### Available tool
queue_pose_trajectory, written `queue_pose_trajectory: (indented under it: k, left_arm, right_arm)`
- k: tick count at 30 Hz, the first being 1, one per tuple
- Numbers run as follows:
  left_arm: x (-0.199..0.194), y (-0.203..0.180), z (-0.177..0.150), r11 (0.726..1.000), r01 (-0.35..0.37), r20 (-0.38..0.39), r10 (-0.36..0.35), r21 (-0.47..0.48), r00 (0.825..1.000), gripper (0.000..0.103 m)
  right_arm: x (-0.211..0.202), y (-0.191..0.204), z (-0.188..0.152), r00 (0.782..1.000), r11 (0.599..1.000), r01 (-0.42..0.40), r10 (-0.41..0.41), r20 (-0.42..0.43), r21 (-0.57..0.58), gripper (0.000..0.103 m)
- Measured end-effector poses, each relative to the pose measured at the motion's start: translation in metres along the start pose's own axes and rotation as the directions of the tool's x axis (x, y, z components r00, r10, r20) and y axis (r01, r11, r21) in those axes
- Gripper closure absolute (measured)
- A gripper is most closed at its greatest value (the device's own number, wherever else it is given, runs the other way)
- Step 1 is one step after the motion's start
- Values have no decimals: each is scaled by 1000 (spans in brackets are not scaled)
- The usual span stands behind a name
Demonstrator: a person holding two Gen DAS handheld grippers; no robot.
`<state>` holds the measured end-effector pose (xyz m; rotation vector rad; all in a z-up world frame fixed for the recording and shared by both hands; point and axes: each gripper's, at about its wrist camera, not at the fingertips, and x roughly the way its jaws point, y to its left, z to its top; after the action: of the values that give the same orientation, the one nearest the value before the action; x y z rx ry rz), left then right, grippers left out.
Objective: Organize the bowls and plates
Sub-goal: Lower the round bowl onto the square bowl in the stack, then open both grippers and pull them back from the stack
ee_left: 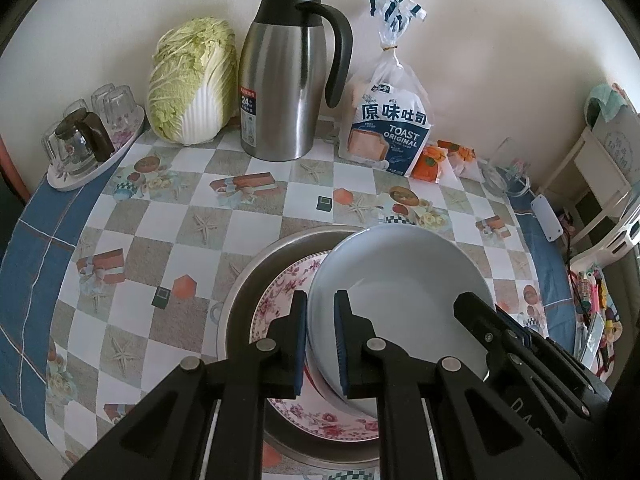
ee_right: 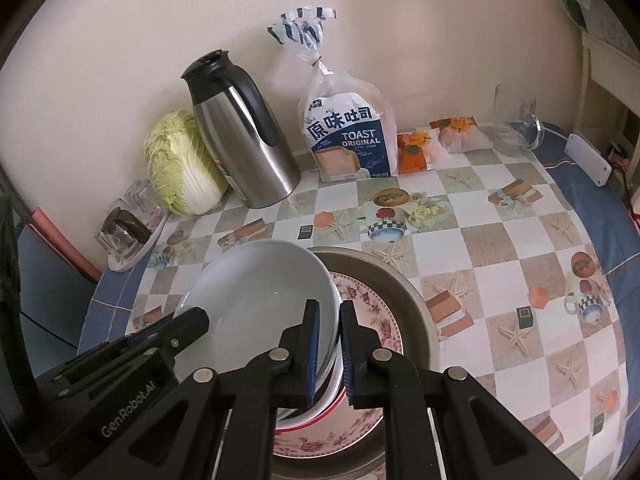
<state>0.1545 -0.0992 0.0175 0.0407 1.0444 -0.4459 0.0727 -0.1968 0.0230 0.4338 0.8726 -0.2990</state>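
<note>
Both grippers (ee_left: 320, 344) (ee_right: 329, 354) pinch smooth round white bowl (ee_left: 400, 296) rim.

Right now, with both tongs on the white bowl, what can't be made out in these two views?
- Floral plate: mostly covered by the white bowl and tongs in both views.
- Bowl's underside and what it rests on: hidden by the bowl itself; right view shows only rim edges.
- Metal basin: near rim cut off behind the tongs.
- Glasses on the tray: distorted at the left view's edge; count unclear.
- Kettle label: too small to read.
</note>
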Motion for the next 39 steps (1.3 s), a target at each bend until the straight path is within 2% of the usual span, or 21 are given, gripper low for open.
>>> queue_pose_trajectory:
  k: [4,5,7,11,13,17,19,20,22,24,27,34,36,39]
  left_arm:
    - [-6,1,2,1000,8,14,-8,-5,1000,87]
    - [-8,1,2,1000,9,18,-9,-3,1000,83]
    - [-13,2,3,1000,-5,31,5,-6,1000,67]
    - [-22,9,1,999,-12,45,13,-32,999,53]
    - [-27,14,0,999,-26,57,29,-44,998,40]
    - [-37,23,-5,997,-43,77,48,-69,996,26]
    - [-40,28,-9,995,-56,83,63,-87,995,15]
    - [-42,30,-11,993,-64,84,72,-94,994,13]
    - [-44,34,-18,992,-76,85,84,-102,993,11]
    - [-46,35,-24,991,-96,81,104,-97,991,10]
    - [-51,36,-36,987,-137,80,144,-82,986,9]
    - [-58,39,-64,984,-165,73,169,-67,983,9]
    - [-58,40,-70,978,-201,58,204,-60,977,9]
    - [-58,41,-78,958,-283,38,285,-39,958,9]
  right_arm:
    - [-3,0,2,1000,1000,-7,7,15,6,89]
    - [-4,0,2,1000,1000,-9,8,17,6,84]
    - [-6,1,1,1000,1000,-8,8,18,0,58]
    - [-14,1,1,999,1000,10,-10,33,-6,49]
    - [-17,0,0,999,1000,12,-12,37,-5,40]
    - [-25,-3,-3,998,999,31,-30,47,-13,27]
    - [-30,-4,-5,998,999,40,-39,56,-19,20]
    - [-33,-4,-6,997,999,44,-43,61,-21,18]
    - [-39,-4,-9,996,998,51,-49,74,-25,7]
    - [-44,-4,-12,995,998,59,-56,88,-31,0]
    - [-52,-3,-19,993,997,69,-65,101,-39,0]
    - [-59,-4,-45,993,993,95,-89,83,-70,0]
    - [-61,-5,-53,992,991,108,-102,78,-79,0]
    - [-64,-7,-65,991,989,118,-112,73,-87,0]
